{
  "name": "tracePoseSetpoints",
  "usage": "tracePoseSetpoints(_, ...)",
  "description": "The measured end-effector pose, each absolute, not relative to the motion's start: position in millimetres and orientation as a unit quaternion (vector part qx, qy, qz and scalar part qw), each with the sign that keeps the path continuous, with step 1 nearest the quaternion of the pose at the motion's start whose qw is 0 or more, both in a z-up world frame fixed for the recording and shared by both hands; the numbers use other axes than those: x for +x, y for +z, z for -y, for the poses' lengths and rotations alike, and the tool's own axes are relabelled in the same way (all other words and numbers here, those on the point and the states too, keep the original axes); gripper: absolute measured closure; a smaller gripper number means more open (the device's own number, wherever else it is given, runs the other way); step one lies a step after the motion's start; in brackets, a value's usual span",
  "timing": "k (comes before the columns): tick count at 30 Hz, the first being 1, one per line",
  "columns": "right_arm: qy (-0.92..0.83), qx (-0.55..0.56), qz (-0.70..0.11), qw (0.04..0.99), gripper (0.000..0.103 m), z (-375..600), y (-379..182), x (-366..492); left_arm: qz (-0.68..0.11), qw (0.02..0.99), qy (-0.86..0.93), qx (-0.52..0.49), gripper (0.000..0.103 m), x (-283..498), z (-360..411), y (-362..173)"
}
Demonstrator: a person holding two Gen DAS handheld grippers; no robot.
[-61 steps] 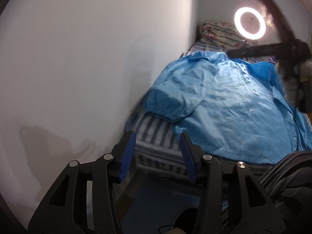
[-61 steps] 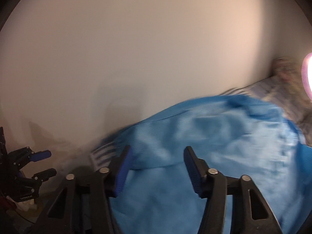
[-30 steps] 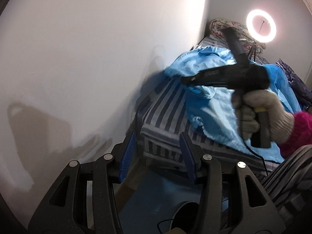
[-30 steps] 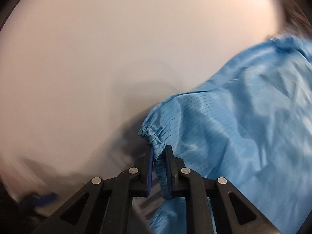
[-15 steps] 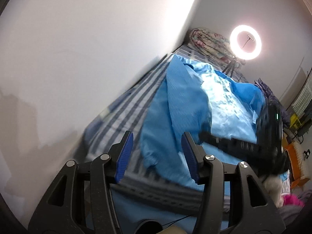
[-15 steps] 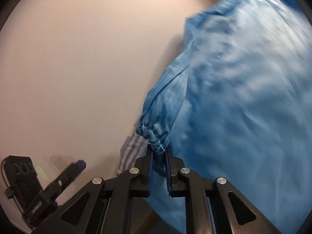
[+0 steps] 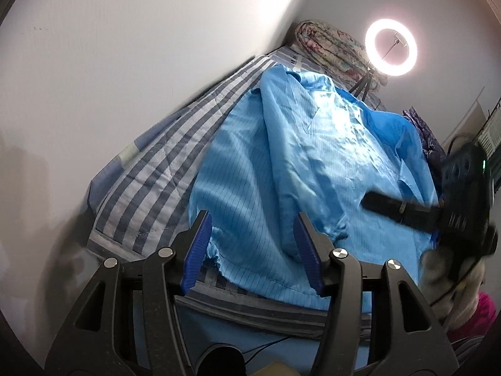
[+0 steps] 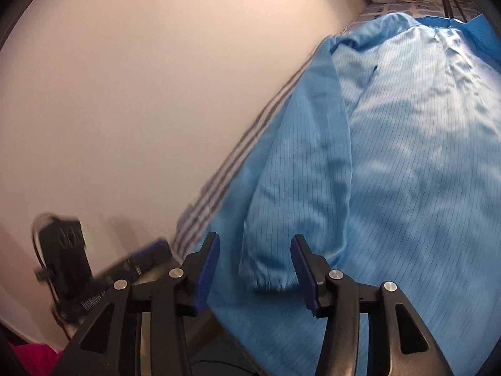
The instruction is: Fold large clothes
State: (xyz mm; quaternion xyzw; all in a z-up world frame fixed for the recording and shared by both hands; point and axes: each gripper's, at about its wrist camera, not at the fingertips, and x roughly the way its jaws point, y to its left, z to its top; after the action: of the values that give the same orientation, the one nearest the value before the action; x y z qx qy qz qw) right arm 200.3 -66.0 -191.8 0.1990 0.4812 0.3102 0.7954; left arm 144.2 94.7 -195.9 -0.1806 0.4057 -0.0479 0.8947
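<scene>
A striped quilted bed (image 7: 147,169) runs along the white wall (image 7: 125,47), and the thin, glossy, pinstriped blue garment (image 7: 291,169) lies lengthwise on it, collar toward the far ring light (image 7: 390,48) seen only from the left wrist. Its sleeve (image 8: 300,188), folded over the body, points its gathered cuff at the right gripper (image 8: 255,274). Both the right gripper and the left gripper (image 7: 252,250) are spread wide, holding nothing.

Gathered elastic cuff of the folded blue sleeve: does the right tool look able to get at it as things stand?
Probably yes. The right tool is open, and the gathered cuff lies uncovered just ahead between its jaws, atop the light blue pinstriped garment; nothing blocks the way.
</scene>
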Motion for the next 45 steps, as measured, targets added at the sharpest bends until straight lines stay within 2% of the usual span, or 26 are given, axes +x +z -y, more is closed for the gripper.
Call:
tracePoseSetpoints(4, 0.265, 0.163, -0.503, 0.806, 0.052, 64, -198, 242, -0.42, 0.884, -0.063, -0.195, 0.047, 152, -92, -206)
tracePoseSetpoints(10, 0.218, 0.146, -0.565, 0.782, 0.054, 57, -243, 290, -0.442, 0.867, -0.088, -0.212, 0.048, 171, -83, -223)
tracePoseSetpoints(12, 0.246, 0.162, -0.579, 0.76, 0.094, 51, -254, 294, -0.446, 0.865, -0.089, -0.211, 0.048, 175, -80, -226)
tracePoseSetpoints(13, 0.257, 0.168, -0.579, 0.755, 0.101, 49, -255, 292, -0.448, 0.864, -0.091, -0.211, 0.048, 177, -79, -228)
tracePoseSetpoints(14, 0.265, 0.17, -0.568, 0.761, 0.103, 48, -249, 287, -0.449, 0.864, -0.091, -0.21, 0.048, 179, -77, -229)
tracePoseSetpoints(20, 0.272, 0.296, -0.456, 0.794, 0.103, 111, -187, 240, -0.442, 0.867, -0.092, -0.212, 0.048, 182, -77, -227)
tracePoseSetpoints(23, 0.214, 0.361, -0.418, 0.805, 0.103, 165, -189, 209, -0.439, 0.868, -0.096, -0.213, 0.048, 181, -76, -226)
tracePoseSetpoints(33, 0.059, 0.416, -0.476, 0.773, 0.103, 237, -251, 158, -0.472, 0.844, -0.146, -0.207, 0.048, 198, -39, -238)
tracePoseSetpoints(40, 0.126, 0.382, -0.526, 0.749, 0.103, 194, -251, 158, -0.516, 0.797, -0.196, -0.244, 0.047, 211, -15, -262)
tracePoseSetpoints(45, 0.155, 0.374, -0.541, 0.737, 0.103, 182, -245, 162, -0.525, 0.796, -0.214, -0.212, 0.048, 213, 7, -260)
